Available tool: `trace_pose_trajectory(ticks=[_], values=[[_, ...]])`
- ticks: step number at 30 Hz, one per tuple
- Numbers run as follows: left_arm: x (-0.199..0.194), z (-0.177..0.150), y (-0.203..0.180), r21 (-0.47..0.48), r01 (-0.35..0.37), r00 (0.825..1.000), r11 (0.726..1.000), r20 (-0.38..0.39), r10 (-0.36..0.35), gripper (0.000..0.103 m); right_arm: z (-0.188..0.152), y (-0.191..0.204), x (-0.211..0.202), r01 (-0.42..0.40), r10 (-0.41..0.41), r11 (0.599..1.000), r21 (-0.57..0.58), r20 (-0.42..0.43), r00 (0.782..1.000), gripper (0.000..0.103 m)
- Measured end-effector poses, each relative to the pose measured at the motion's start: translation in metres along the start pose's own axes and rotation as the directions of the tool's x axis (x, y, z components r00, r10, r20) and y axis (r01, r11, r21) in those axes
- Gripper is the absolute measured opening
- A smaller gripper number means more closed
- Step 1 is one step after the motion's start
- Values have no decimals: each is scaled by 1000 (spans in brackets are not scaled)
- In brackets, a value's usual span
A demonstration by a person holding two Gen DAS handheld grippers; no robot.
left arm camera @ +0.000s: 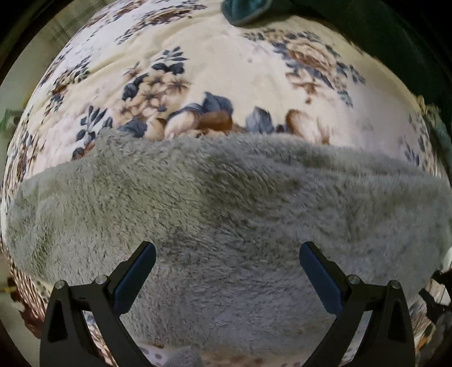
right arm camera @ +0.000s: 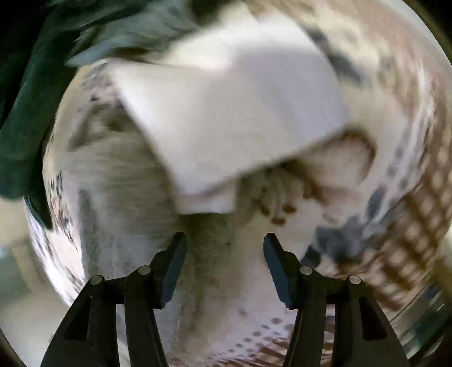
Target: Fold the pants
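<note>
Under the left gripper [left arm camera: 227, 254], jaws wide, grey pants [left arm camera: 226, 203]; right view alone shows a white cloth [right arm camera: 226, 113]

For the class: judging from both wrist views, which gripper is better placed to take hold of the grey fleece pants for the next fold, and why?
Probably the left gripper: its view is sharp, its open jaws poised squarely over the grey fleece pants. The right gripper is open too, but its view is blurred.

- Below me I see a bed spread with a cream floral blanket [left arm camera: 226, 70], blue and brown blooms.
- Grey fleece pants [left arm camera: 226, 203] lie directly on it.
- A dark green fabric [left arm camera: 245, 11] rests at its far edge.
</note>
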State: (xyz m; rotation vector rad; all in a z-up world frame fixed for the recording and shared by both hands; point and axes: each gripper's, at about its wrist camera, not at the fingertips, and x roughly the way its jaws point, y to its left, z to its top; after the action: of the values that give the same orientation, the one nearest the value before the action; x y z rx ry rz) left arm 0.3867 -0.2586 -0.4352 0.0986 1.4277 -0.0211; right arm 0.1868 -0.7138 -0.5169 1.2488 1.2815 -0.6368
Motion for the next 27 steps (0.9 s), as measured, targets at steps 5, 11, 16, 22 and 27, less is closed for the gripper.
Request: trace_pose_trajectory(ticks=[5,11,16,22,27], values=[[5,1,-1,24,-13,1000,1000,0,13,103,-10,12,36,-77,77,997,-32,2,997,50],[1,9,4,13,-8,1000,1000,9,8,103,-29,36,35,11,-3,998,-67,116,993,7],[-11,11,12,14,2,999,1000,37,-3,103,-61,33,-7,78,-54,988,-130,182,982,7],[-13,9,29,-11,-40,998,999,39,40,103,-54,41,22,165,-169,969,-181,-5,986,23],[-28,-3,68,-100,-82,995,992,49,88,103,-90,95,-20,232,-211,929,-287,102,972,48]])
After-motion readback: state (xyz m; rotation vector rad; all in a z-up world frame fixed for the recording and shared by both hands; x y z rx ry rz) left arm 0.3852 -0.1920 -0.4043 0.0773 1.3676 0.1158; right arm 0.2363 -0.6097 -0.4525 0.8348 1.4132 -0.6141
